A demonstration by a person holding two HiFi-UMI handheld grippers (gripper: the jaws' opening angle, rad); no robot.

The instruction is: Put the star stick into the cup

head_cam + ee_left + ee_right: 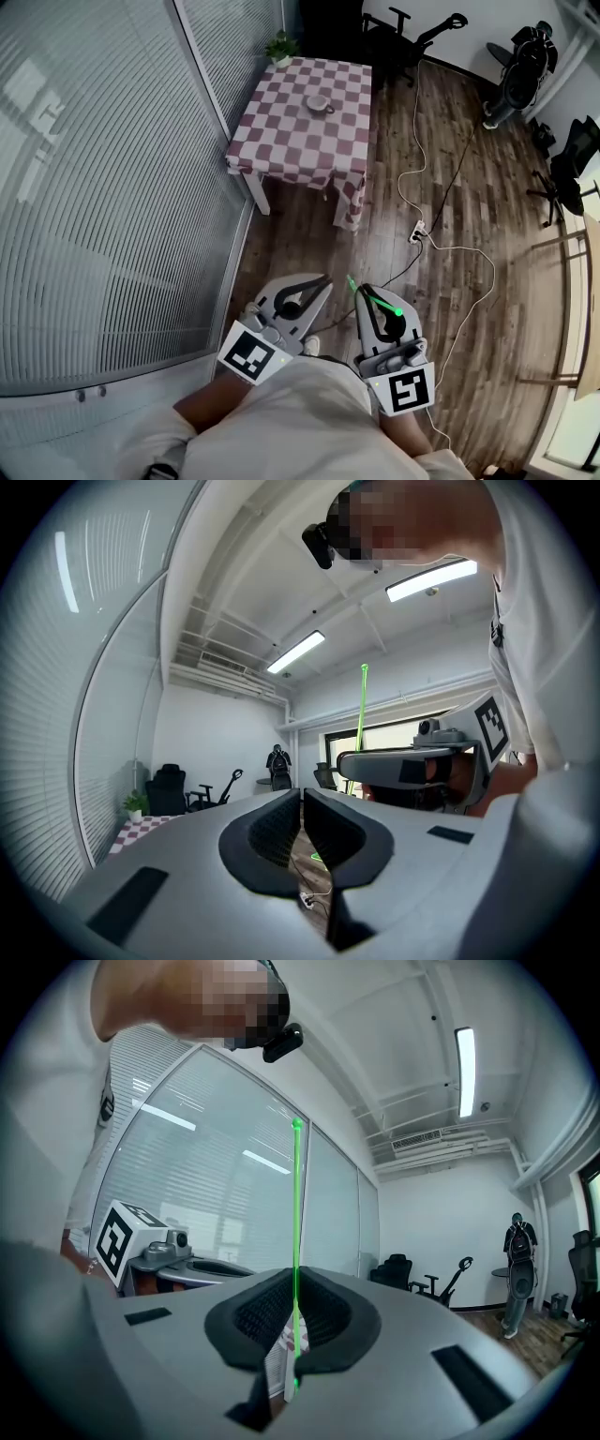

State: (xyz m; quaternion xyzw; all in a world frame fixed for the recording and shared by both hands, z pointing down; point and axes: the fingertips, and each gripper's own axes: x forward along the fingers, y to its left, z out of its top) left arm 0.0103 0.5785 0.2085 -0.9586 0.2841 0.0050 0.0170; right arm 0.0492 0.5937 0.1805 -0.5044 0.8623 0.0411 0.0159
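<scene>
Right gripper (292, 1283) pinches green star stick (297, 1204), cup (320, 104) well apart

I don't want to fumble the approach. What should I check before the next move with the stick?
1. Star stick gripped: ok, right gripper is shut on it, stick upright.
2. Left gripper free: ok, shut with nothing in it.
3. Cup ready: ok, open side up on the checkered table.
4. Cup within reach: not ok, the table stands well ahead across the floor.
5. Path clear: not ok, a white cable and power strip lie on the floor towards the table.
</scene>
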